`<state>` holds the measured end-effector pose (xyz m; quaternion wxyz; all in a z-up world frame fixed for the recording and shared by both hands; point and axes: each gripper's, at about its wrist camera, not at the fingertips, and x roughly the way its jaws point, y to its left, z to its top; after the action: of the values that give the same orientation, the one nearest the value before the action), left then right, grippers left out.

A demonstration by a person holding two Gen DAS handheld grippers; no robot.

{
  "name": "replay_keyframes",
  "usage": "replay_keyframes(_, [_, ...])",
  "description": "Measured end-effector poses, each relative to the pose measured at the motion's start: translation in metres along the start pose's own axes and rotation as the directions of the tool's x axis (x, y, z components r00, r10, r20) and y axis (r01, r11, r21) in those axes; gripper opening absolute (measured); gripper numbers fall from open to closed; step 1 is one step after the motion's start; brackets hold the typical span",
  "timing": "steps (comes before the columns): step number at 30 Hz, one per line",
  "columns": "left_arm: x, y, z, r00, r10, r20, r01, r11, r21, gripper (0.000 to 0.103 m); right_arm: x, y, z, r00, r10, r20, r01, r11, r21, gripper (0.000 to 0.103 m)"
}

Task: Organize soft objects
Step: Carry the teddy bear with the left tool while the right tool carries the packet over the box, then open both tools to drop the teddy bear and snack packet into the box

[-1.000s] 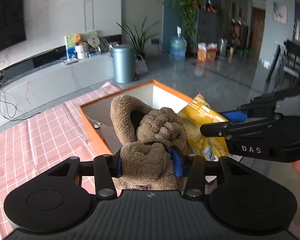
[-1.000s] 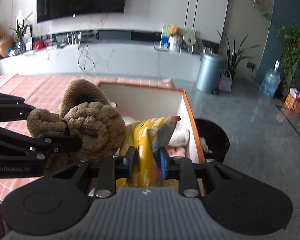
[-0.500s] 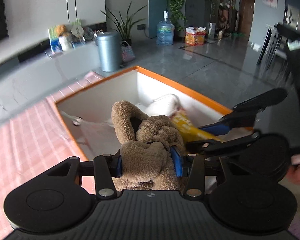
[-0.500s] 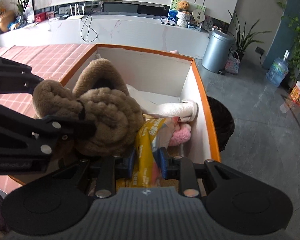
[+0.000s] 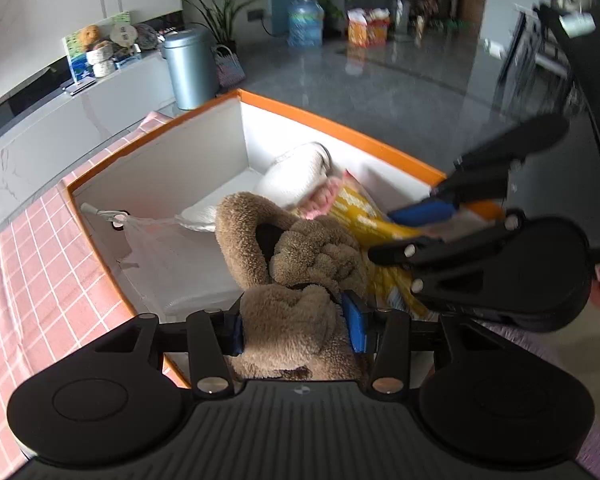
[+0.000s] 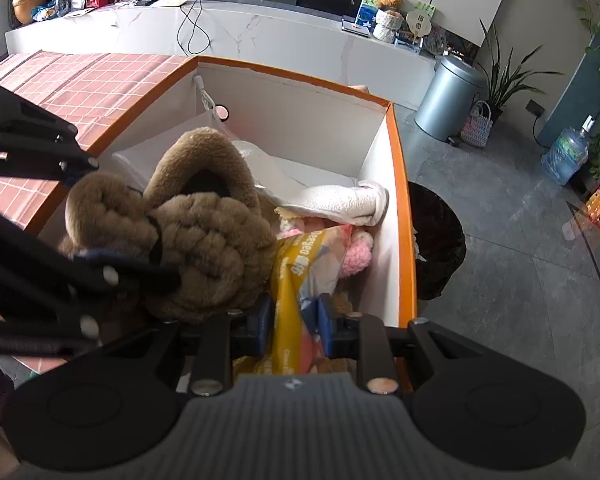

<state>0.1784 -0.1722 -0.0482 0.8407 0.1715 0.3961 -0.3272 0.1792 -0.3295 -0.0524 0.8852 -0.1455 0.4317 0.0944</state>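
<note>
My left gripper (image 5: 296, 326) is shut on a pair of brown fluffy slippers (image 5: 300, 264), which hang over the near left part of an orange-rimmed white box (image 5: 340, 130). My right gripper (image 6: 294, 320) is shut on a yellow snack bag (image 6: 296, 276), held just right of the slippers and touching them. The bag dips into the box above a pink plush item (image 6: 356, 256). A rolled white towel (image 6: 340, 200) lies in the box's far right corner. Both grippers tilt steeply down over the box.
The box sits at the end of a table with a pink checked cloth (image 6: 88, 80). A clear plastic bag (image 5: 160, 240) and a white cable (image 5: 100, 212) lie inside it. A black bin (image 6: 440, 240) stands on the floor beside the box, a silver bin (image 6: 448, 100) farther off.
Both grippers have sunk and tipped further down over the box, carrying the slippers and the yellow bag lower toward its inside. Neither grip has changed.
</note>
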Motion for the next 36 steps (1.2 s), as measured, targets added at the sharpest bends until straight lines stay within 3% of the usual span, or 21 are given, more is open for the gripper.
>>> replay_keyframes(5, [0.008, -0.008, -0.002, 0.999, -0.001, -0.046, 0.002, 1.000, 0.021, 0.056, 0.004, 0.003, 0.002, 1.000, -0.018, -0.020, 0.018, 1.000, -0.023, 0.025])
replay_keyframes(10, [0.007, -0.008, -0.009, 0.999, 0.007, -0.042, -0.006, 1.000, 0.022, 0.065, 0.004, 0.005, 0.002, 0.999, -0.030, -0.023, 0.029, 0.999, -0.035, 0.026])
replay_keyframes(16, [-0.004, -0.009, -0.009, 0.999, 0.027, -0.023, -0.026, 0.999, 0.039, 0.088, -0.007, 0.005, 0.006, 0.998, -0.059, 0.001, 0.059, 0.997, -0.046, 0.047])
replay_keyframes(19, [-0.012, -0.010, -0.008, 0.999, 0.040, -0.011, -0.039, 0.999, 0.036, 0.090, -0.015, 0.004, 0.010, 0.997, -0.077, 0.014, 0.077, 0.995, -0.057, 0.053])
replay_keyframes(24, [-0.031, -0.007, -0.009, 0.998, 0.049, 0.033, -0.050, 0.999, 0.022, 0.092, -0.032, 0.003, 0.016, 0.992, -0.115, 0.052, 0.118, 0.991, -0.059, 0.069])
replay_keyframes(32, [-0.069, 0.002, -0.012, 0.986, 0.049, 0.159, -0.044, 0.998, -0.037, 0.092, -0.063, 0.007, 0.020, 0.973, -0.178, 0.149, 0.182, 0.983, -0.014, 0.082])
replay_keyframes(36, [-0.092, 0.012, -0.012, 0.964, 0.075, 0.256, -0.052, 0.994, -0.093, 0.092, -0.080, 0.013, 0.020, 0.951, -0.215, 0.221, 0.217, 0.976, 0.018, 0.085])
